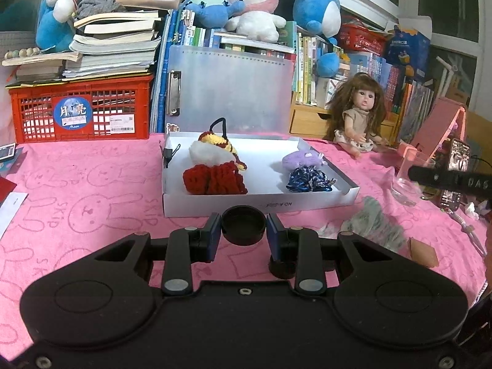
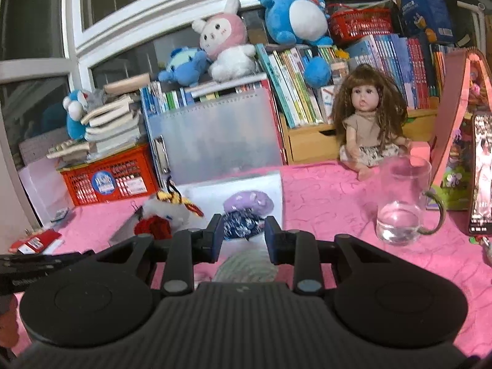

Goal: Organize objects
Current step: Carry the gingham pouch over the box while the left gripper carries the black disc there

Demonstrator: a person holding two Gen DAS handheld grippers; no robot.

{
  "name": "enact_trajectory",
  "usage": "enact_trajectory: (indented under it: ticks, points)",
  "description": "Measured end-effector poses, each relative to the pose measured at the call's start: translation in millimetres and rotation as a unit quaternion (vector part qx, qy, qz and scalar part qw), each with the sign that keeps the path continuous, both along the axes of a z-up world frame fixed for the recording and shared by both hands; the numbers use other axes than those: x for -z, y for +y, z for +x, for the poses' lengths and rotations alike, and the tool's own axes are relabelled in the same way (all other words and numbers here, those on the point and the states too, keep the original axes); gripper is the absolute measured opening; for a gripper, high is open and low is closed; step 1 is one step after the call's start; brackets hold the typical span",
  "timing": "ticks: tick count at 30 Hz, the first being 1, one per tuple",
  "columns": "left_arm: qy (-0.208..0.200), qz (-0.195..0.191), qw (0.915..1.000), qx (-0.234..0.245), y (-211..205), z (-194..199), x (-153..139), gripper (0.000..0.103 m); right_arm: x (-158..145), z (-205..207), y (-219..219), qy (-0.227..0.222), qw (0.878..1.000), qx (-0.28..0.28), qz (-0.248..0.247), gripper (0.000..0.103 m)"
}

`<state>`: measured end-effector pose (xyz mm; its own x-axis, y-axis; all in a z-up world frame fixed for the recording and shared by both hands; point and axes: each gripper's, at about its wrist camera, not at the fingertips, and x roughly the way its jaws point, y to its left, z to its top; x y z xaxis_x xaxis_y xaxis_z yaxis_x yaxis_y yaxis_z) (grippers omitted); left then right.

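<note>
My left gripper (image 1: 244, 231) is shut on a small black round lid (image 1: 244, 224), held just above the pink cloth in front of the white tray (image 1: 261, 206). In the tray lie a red crochet piece (image 1: 215, 180), a white and yellow crochet toy (image 1: 212, 150), a purple plush (image 1: 303, 158) and a blue yarn bundle (image 1: 309, 180). My right gripper (image 2: 243, 235) hangs near the tray's right front corner, its jaws a narrow gap apart with nothing between the pads. A fuzzy grey-green piece (image 2: 246, 266) lies on the cloth under it.
A glass mug (image 2: 399, 203) stands to the right, with a phone (image 2: 481, 178) and a pink stand beyond it. A doll (image 2: 366, 129) sits at the back right. A red crate (image 1: 80, 113), book stacks and plush toys line the back edge.
</note>
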<state>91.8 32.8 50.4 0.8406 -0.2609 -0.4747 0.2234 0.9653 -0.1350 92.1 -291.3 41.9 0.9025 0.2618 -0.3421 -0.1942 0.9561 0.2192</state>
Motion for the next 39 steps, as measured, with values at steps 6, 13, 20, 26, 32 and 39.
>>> enact_trajectory:
  ticks: [6, 13, 20, 26, 32, 39]
  points:
    - [0.005, 0.003, 1.0000, 0.000, 0.1, 0.1, 4.2, 0.030, 28.5, 5.1, 8.5, 0.039, 0.999, -0.011, -0.021, 0.062]
    - [0.005, 0.003, 1.0000, 0.002, -0.9, 0.1, 6.1, 0.030, 55.1, 24.6, 23.8, 0.084, 0.995, 0.001, -0.058, 0.074]
    - [0.006, 0.004, 1.0000, 0.000, -1.8, 4.1, 6.1, 0.030, 60.4, 28.9, 26.4, 0.100, 0.994, 0.003, -0.052, 0.036]
    - [0.005, 0.000, 1.0000, -0.003, -0.5, 12.6, 3.8, 0.030, 48.9, 29.2, 26.5, 0.086, 0.995, 0.005, -0.050, 0.035]
    - [0.001, -0.005, 1.0000, -0.007, -2.8, 29.6, -2.7, 0.030, 34.0, 37.4, 28.0, 0.073, 0.997, 0.004, -0.039, 0.035]
    - [0.000, -0.011, 0.9998, -0.014, -5.9, 54.6, -9.2, 0.030, 22.0, 51.9, 30.5, 0.069, 0.997, 0.001, -0.033, 0.035]
